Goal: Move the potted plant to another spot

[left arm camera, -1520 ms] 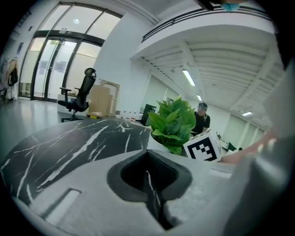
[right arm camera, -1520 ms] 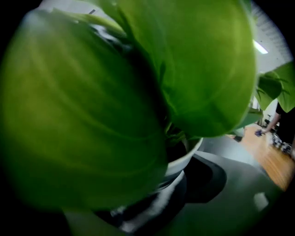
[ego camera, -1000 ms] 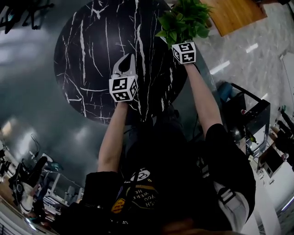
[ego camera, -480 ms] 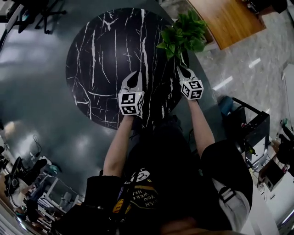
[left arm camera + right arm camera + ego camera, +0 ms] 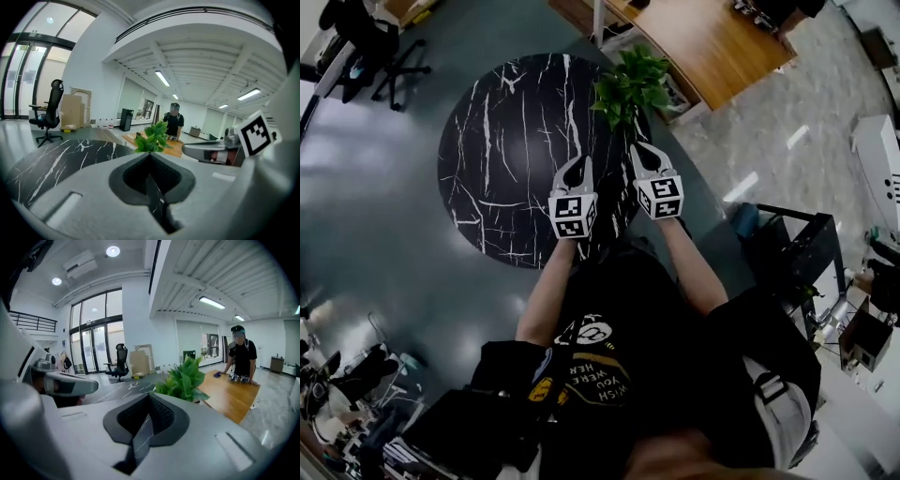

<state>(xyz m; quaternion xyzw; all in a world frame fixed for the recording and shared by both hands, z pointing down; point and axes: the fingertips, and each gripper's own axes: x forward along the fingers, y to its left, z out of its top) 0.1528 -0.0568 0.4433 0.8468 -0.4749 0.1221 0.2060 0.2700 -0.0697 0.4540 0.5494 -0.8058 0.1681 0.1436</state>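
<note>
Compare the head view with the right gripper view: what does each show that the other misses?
Head view only: the wearer's forearms and black shirt, the full outline of the round black white-veined marble table, and the right gripper from outside. Right gripper view only: tall glass doors, ceiling lights, and that its jaws, just closed, hold nothing. Both: the green potted plant, the marble table, the brown wooden table, and the left gripper.

Black short-sleeved T-shirt (image 5: 661,314), yellow-white chest print (image 5: 592,367), perhaps lettering.
</note>
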